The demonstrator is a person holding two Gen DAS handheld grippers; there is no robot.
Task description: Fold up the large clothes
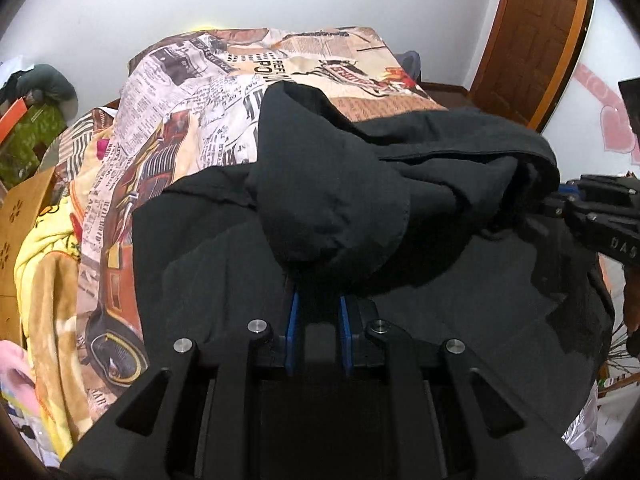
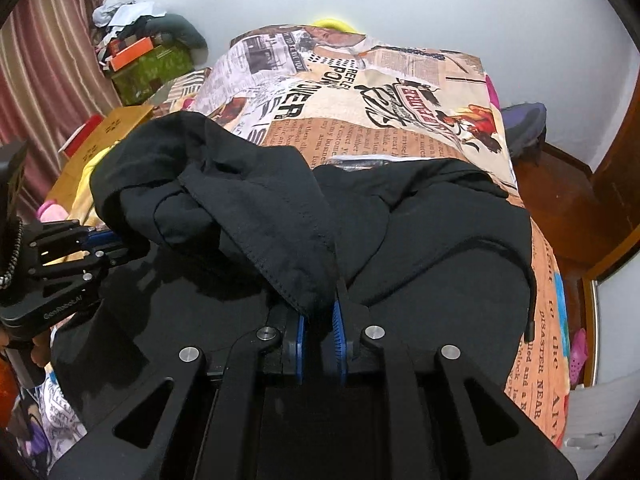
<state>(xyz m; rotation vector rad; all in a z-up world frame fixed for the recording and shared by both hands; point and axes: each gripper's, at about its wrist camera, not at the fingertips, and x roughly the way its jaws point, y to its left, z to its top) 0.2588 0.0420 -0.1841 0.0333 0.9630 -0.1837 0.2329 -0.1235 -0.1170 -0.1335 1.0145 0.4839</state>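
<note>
A: What do we see on the bed (image 2: 420, 136)?

B: We see a big black top (image 1: 400, 216) lying on the newspaper-print cover (image 1: 192, 128). Part of it lies flat near us. Part of it is lifted and bunched up above the flat part.

A: What does our left gripper (image 1: 319, 304) hold?

B: Its blue pads (image 1: 293, 320) are close together, and a fold of the top goes down between them. It pinches the cloth. The fold puffs up like a hood just past the pads.

A: And our right gripper (image 2: 320, 316)?

B: The same. Its jaws stand narrow, and a stitched edge of the top runs down into the gap. It grips that edge.

A: Can we see both grippers at once?

B: Yes. In the right view the left gripper is at the left edge, with cloth hanging from it. The lifted cloth stretches between the two grippers.

A: What else is near?

B: A wooden door (image 1: 536, 40) to the right, and boxes (image 2: 136, 60) to the left of the bed.
</note>
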